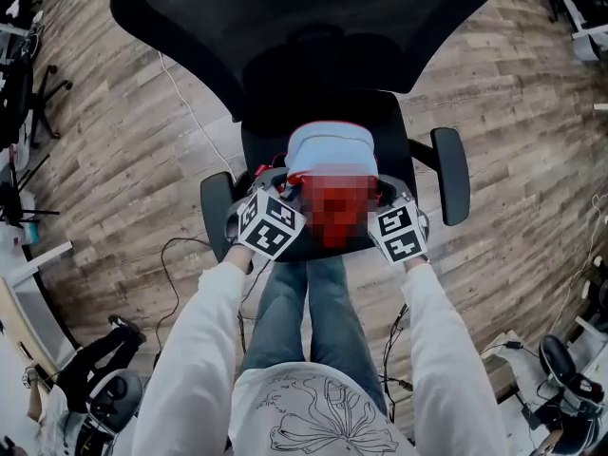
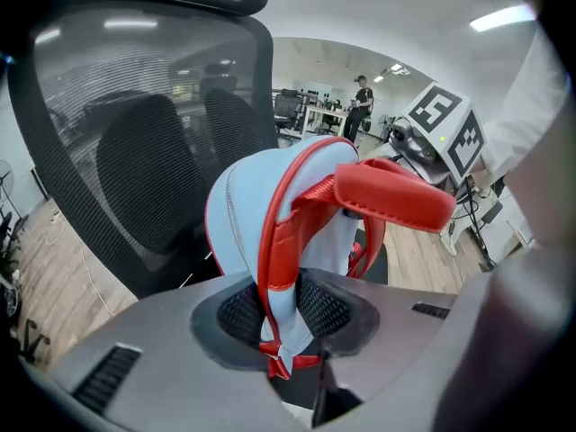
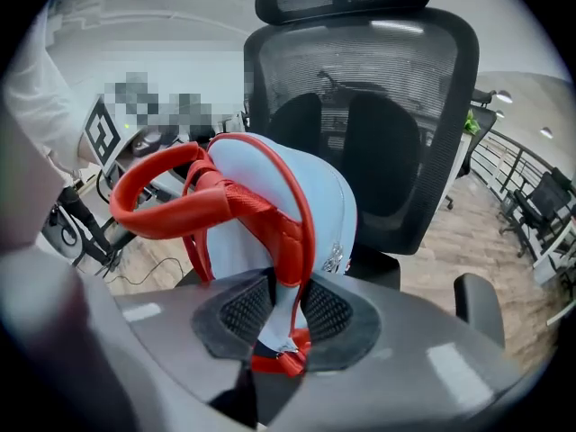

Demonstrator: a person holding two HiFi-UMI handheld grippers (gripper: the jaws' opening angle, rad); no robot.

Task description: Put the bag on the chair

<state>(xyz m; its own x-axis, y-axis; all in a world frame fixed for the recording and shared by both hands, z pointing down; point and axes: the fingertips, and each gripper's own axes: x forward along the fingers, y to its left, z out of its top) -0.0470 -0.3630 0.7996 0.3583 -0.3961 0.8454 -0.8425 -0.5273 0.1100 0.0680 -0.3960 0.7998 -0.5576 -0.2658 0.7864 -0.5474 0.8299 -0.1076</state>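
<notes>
A light-blue bag [image 1: 328, 150] with red straps is held upright over the seat of a black mesh office chair [image 1: 304, 17], in front of its backrest. My left gripper [image 1: 275, 186] grips the bag's left side and my right gripper [image 1: 385, 193] its right side. In the left gripper view the left gripper [image 2: 274, 318] is shut on a red-edged shoulder strap [image 2: 279, 241] of the bag [image 2: 243, 205]. In the right gripper view the right gripper [image 3: 283, 318] is shut on the other red strap [image 3: 292, 232] of the bag [image 3: 315, 187]. Whether the bag touches the seat is hidden.
The chair's armrests [image 1: 451, 174] flank the bag on both sides. Cables [image 1: 180, 255] trail over the wooden floor [image 1: 123, 160]. Other chair bases and equipment stand at the picture's edges [image 1: 560, 369]. A person [image 2: 362, 102] stands far off among desks.
</notes>
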